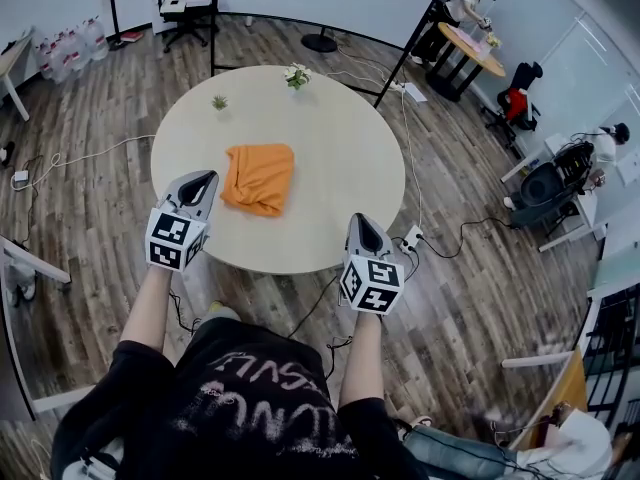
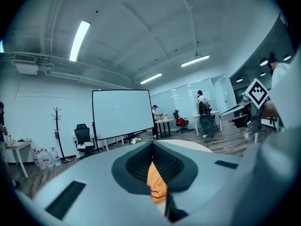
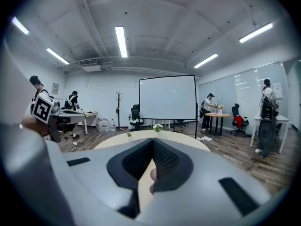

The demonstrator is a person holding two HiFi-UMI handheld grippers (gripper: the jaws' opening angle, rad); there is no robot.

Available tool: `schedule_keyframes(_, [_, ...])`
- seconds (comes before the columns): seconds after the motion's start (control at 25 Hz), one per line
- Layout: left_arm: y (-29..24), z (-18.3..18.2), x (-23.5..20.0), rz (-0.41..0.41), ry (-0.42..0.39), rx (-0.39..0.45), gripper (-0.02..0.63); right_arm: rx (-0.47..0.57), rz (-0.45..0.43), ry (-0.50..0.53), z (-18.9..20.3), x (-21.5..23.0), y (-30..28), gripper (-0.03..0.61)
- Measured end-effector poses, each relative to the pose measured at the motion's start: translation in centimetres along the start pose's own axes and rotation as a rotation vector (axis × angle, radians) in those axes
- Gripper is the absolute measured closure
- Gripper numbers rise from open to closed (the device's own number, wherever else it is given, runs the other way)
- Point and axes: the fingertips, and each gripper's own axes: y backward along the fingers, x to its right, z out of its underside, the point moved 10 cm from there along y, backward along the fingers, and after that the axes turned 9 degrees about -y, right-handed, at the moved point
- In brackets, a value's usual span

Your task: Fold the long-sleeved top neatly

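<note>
Orange cloth top (image 1: pixel 258 177) bundled on round table (image 1: pixel 340 138).

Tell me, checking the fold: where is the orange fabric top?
Head view: orange top on the round beige table, left of centre, beside the left gripper.

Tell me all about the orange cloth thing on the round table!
The orange long-sleeved top is soft fabric, folded into a rough square bundle with a rumpled near edge. No sleeves stick out. It lies on the pale round table, on the half nearer the person. The shut left gripper hovers close at its left side and does not seem to touch it.
</note>
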Motion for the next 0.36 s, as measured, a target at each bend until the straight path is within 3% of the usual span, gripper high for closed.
schedule_keyframes(0.36, [0.03,0.69,0.01,-0.009,-0.004,-0.006,0.603,0.015,0.015,-0.017,0.25,0.82,-0.03,0.575])
